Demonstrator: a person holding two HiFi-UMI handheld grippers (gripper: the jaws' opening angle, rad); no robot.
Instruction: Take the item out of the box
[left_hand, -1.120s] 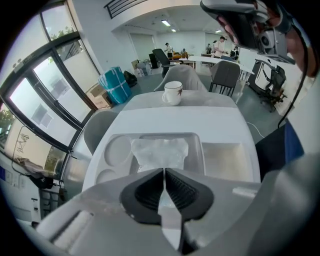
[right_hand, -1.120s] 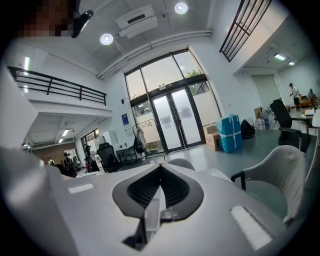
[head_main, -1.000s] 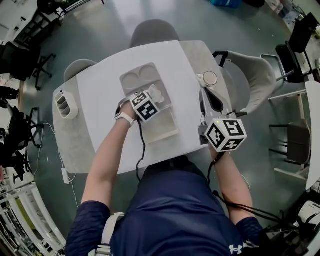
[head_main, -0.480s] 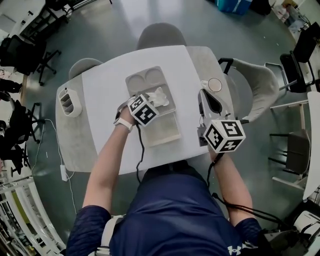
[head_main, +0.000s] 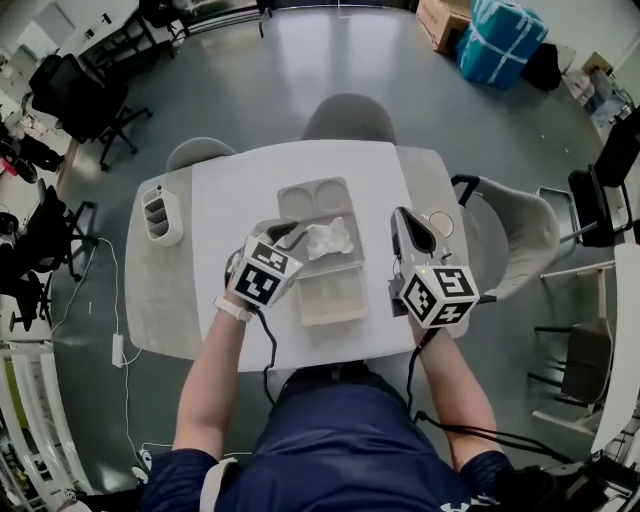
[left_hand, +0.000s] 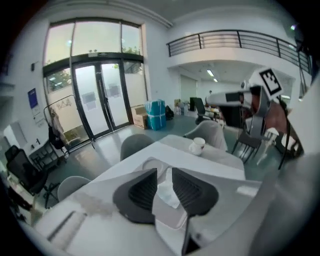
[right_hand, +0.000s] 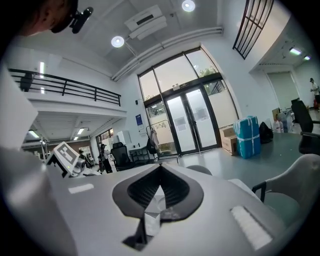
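Note:
A grey compartment tray (head_main: 335, 300) lies in the middle of the white table (head_main: 230, 200). A crumpled white item (head_main: 328, 238) rests in its middle section, toward the right side. My left gripper (head_main: 283, 232) hovers at the tray's left edge, just left of the item and apart from it, its jaws open and empty. In the left gripper view the item (left_hand: 166, 190) shows beyond the gap of the left gripper (left_hand: 164, 172). My right gripper (head_main: 408, 215) hangs over the table's right edge with its tips together. The right gripper (right_hand: 160, 166) holds nothing that I can see.
A white cup (head_main: 441, 222) stands on the grey side table just right of the right gripper. A small white organiser (head_main: 160, 213) sits on the grey side table at the left. Grey chairs (head_main: 350, 115) ring the far side of the table.
My left gripper has opened and pulled back from inside the tray toward its left edge. The white item now lies uncovered in the tray. The right gripper has barely moved.

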